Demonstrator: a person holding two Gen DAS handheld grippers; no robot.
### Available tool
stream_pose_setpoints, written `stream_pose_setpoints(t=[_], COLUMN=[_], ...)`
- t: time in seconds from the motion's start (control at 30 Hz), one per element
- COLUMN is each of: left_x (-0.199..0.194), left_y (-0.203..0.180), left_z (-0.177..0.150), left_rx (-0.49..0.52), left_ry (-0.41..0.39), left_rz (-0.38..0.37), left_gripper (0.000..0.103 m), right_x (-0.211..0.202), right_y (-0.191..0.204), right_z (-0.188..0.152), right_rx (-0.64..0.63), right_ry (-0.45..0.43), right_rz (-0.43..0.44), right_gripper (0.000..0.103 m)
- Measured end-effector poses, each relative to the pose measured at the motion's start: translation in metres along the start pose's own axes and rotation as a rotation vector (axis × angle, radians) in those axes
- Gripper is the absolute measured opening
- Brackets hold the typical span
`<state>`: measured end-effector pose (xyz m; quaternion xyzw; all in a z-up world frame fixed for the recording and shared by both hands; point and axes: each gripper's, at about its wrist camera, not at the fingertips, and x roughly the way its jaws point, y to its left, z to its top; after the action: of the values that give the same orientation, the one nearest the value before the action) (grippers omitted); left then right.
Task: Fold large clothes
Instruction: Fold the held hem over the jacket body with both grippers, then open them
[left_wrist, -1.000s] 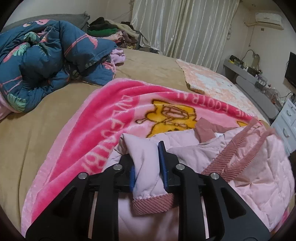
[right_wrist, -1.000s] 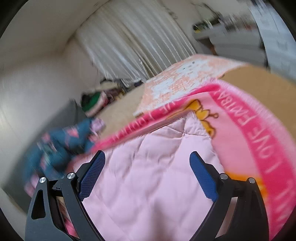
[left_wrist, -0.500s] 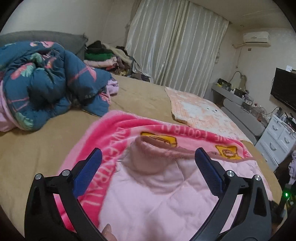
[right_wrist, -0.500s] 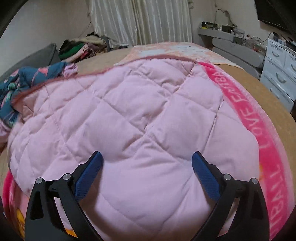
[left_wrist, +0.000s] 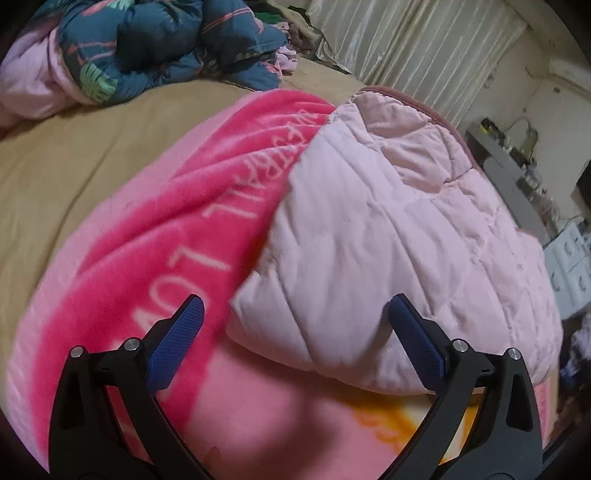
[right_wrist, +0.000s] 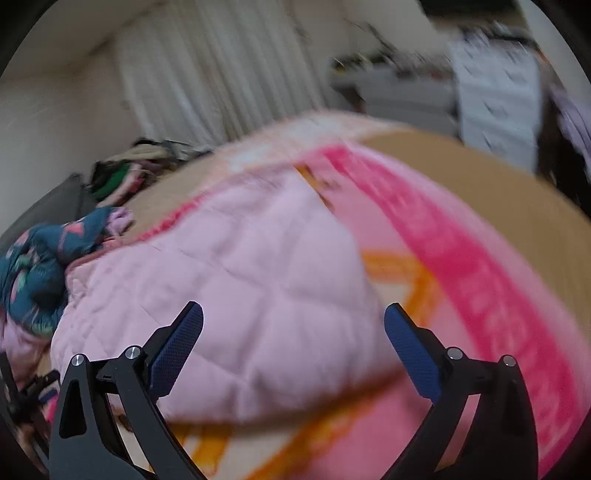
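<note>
Nearby, crumpled blue duvet (left_wrist: 155, 48), clothes pile (right_wrist: 125, 173).

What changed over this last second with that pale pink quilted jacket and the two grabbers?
The left gripper, which was clamped on a ribbed cuff of the pink quilted jacket, has just opened and let it go; the jacket now lies folded on the bright pink blanket. The right gripper opened slightly further, nothing gripped. Both views have shifted across the jacket. The blue floral duvet and the bed look unchanged.

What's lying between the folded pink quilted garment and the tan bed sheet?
The bright pink lettered blanket lies between the pink quilted garment and the tan bed sheet, clearest in the left wrist view.
</note>
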<state>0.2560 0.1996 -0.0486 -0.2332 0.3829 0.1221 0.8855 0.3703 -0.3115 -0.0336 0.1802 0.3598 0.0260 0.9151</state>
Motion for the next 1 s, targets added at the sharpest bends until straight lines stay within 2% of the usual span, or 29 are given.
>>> stream_pose_setpoints(t=[0.07, 0.2, 0.5, 0.67, 0.77, 0.83, 1.0], left_x=[0.003, 0.012, 0.036, 0.047, 0.049, 0.047, 0.03], left_y=[-0.005, -0.013, -0.033, -0.036, -0.034, -0.034, -0.038], left_z=[-0.003, -0.008, 0.008, 0.011, 0.013, 0.013, 0.017], left_rx=[0.02, 0.04, 0.088, 0.102, 0.103, 0.1, 0.106], left_ry=[-0.001, -0.01, -0.042, -0.044, -0.046, -0.048, -0.065], left_rz=[0.014, 0.027, 0.091, 0.093, 0.084, 0.087, 0.098], left_gripper=[0.094, 0.094, 0.095, 0.095, 0.095, 0.095, 0.095], right_x=[0.009, 0.037, 0.084, 0.105, 0.113, 0.114, 0.091], right_y=[-0.009, -0.006, 0.014, 0.014, 0.008, -0.002, -0.016], right_z=[-0.011, -0.019, 0.0, 0.005, 0.011, 0.013, 0.023], right_rx=[0.031, 0.027, -0.045, -0.079, -0.063, -0.025, 0.088], right_ry=[0.041, 0.096, 0.077, 0.084, 0.08, 0.086, 0.061], right_rz=[-0.049, -0.027, -0.129, -0.167, -0.162, -0.127, -0.068], right_gripper=[0.098, 0.098, 0.099, 0.099, 0.099, 0.099, 0.099])
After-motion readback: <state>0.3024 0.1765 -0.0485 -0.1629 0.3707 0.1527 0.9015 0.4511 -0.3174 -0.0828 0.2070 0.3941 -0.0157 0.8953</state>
